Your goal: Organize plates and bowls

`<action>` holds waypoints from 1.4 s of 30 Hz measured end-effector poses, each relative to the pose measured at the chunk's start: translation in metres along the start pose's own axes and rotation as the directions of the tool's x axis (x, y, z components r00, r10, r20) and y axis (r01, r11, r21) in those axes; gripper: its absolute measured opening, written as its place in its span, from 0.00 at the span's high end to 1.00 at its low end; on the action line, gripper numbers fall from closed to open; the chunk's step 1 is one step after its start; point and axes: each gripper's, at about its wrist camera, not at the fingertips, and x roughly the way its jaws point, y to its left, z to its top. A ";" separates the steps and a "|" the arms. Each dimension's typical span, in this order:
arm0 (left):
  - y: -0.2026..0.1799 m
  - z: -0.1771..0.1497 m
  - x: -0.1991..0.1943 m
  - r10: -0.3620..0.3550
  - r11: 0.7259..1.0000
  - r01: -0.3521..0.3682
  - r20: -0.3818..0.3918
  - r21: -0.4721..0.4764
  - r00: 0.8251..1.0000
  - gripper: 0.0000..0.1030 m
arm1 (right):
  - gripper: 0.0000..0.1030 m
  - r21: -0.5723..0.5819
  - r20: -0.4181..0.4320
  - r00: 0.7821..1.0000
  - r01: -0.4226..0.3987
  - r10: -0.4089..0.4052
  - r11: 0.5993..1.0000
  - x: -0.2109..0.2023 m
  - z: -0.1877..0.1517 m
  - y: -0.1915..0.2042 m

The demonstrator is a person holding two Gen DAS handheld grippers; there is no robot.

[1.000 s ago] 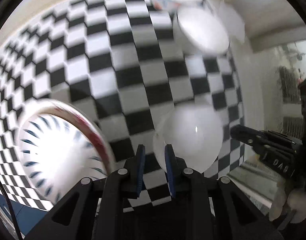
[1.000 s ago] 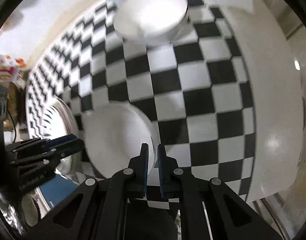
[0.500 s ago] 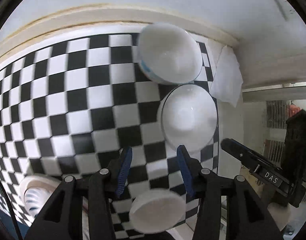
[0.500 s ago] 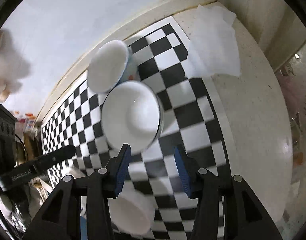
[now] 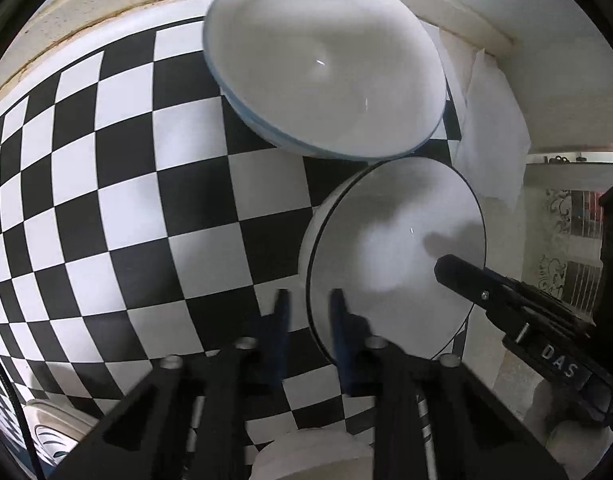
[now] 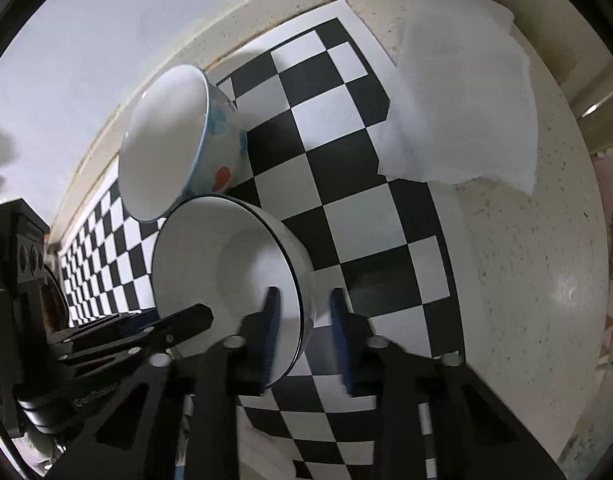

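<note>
A white bowl with a black rim sits on the checkered mat. My left gripper is open, its two fingers astride the bowl's near-left rim. My right gripper is open, its fingers astride the bowl's right rim. Behind it stands a white bowl with a blue rim and a coloured pattern outside. A small white bowl lies below the left gripper. A patterned plate shows at lower left.
The checkered mat covers a speckled counter. A white cloth lies at the mat's far right corner. A wall runs along the back. The counter edge drops off on the right.
Both grippers have moved forward to the black-rimmed bowl and now straddle its rim from opposite sides. The small white bowl has dropped to the bottom of the left view.
</note>
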 end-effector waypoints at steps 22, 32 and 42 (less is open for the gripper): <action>-0.015 -0.079 -0.094 0.013 0.996 -0.029 0.183 0.089 0.983 0.88 | 0.90 -0.092 0.140 0.990 0.034 -0.021 0.995 -0.070 -0.067 0.055; -0.017 -0.142 -0.132 0.020 0.988 -0.058 0.249 0.144 0.968 0.88 | 0.90 -0.133 0.191 0.982 0.030 -0.003 0.991 -0.121 -0.140 0.070; -0.011 -0.189 -0.126 0.015 0.988 -0.050 0.233 0.143 0.972 0.88 | 0.90 -0.129 0.187 0.982 0.038 -0.014 0.991 -0.121 -0.200 0.069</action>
